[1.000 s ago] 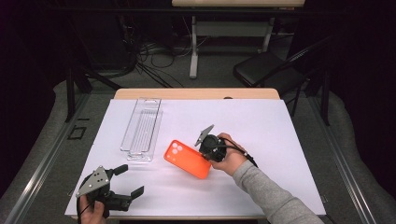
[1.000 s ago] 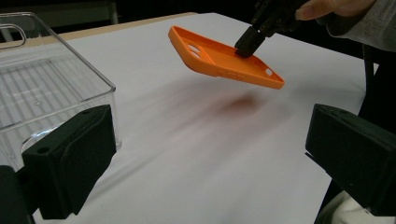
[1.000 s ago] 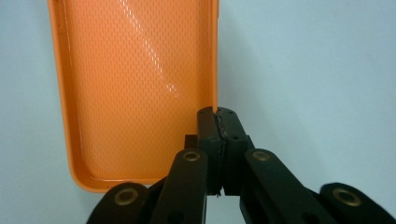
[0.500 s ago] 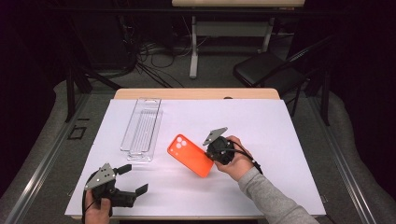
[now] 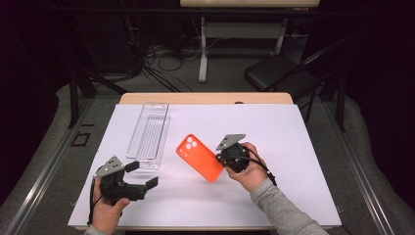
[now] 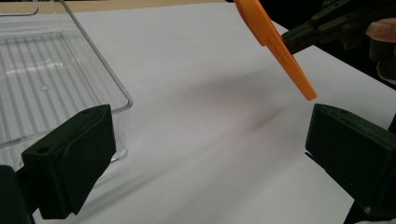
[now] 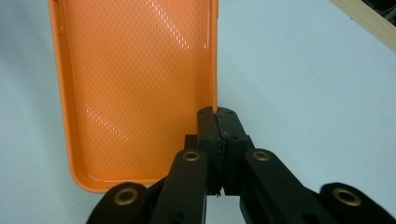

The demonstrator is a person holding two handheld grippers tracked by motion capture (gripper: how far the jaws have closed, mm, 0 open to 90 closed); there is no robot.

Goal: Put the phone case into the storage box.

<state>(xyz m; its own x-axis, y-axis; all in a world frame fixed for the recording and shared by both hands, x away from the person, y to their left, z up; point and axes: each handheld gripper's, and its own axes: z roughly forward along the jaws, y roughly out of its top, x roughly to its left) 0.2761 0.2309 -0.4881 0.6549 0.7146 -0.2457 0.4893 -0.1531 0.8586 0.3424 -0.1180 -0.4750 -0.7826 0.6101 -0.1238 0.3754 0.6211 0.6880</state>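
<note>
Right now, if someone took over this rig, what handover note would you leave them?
Right gripper: shut on the side wall of the orange phone case, holding it tilted above the white sheet.
Left gripper: open, holding nothing, low over the sheet near the clear plastic tray.
Done: case picked up.
Left: the case sits in neither the tray nor the left gripper; probably hand it over or place it.

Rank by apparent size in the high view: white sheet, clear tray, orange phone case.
1. White sheet, by far the largest.
2. Clear tray.
3. Orange phone case, smallest; it is held tilted off the sheet, so foreshortened, yet still plainly shorter than the tray.
</note>
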